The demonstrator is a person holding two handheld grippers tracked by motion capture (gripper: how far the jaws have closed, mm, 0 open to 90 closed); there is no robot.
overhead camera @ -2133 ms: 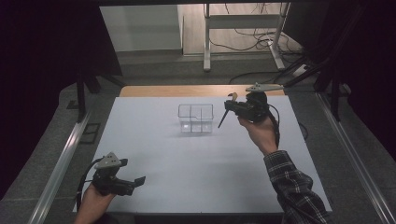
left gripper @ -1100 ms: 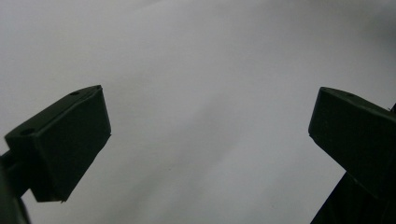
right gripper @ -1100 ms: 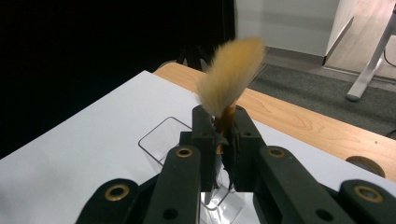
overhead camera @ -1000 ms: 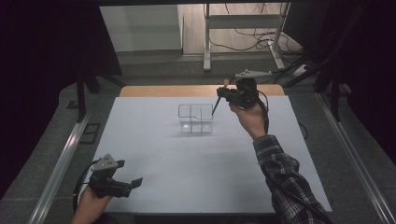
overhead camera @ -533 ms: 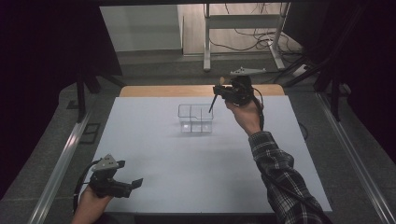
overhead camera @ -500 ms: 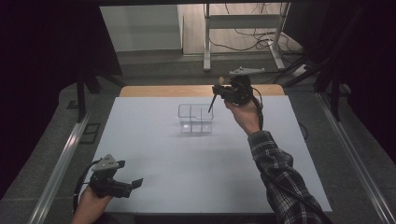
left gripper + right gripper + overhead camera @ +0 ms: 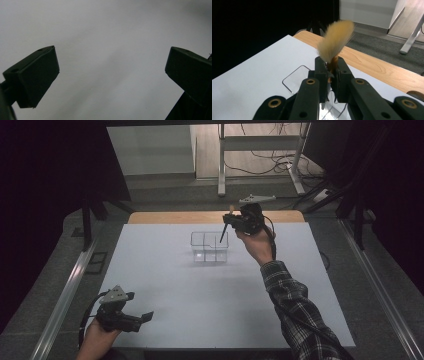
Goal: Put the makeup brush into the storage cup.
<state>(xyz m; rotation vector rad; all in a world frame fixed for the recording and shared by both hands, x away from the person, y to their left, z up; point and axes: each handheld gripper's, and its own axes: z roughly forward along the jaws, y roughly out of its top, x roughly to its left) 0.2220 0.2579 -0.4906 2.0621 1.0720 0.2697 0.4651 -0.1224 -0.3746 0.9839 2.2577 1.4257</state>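
**Brush poised over the clear organizer**

The right gripper is clamped on a makeup brush, tan bristles up, dark handle pointing down over the back right cell of the clear 4-cell organizer at the far middle of the white bench. The left gripper rests near the front left corner, jaws apart and holding nothing.

The handle hangs tilted, so it could catch the divider wall, tip the light box, or slide it. Compared with 2 seconds ago, the right hand has moved from right of the organizer to above it; the left has stayed put.
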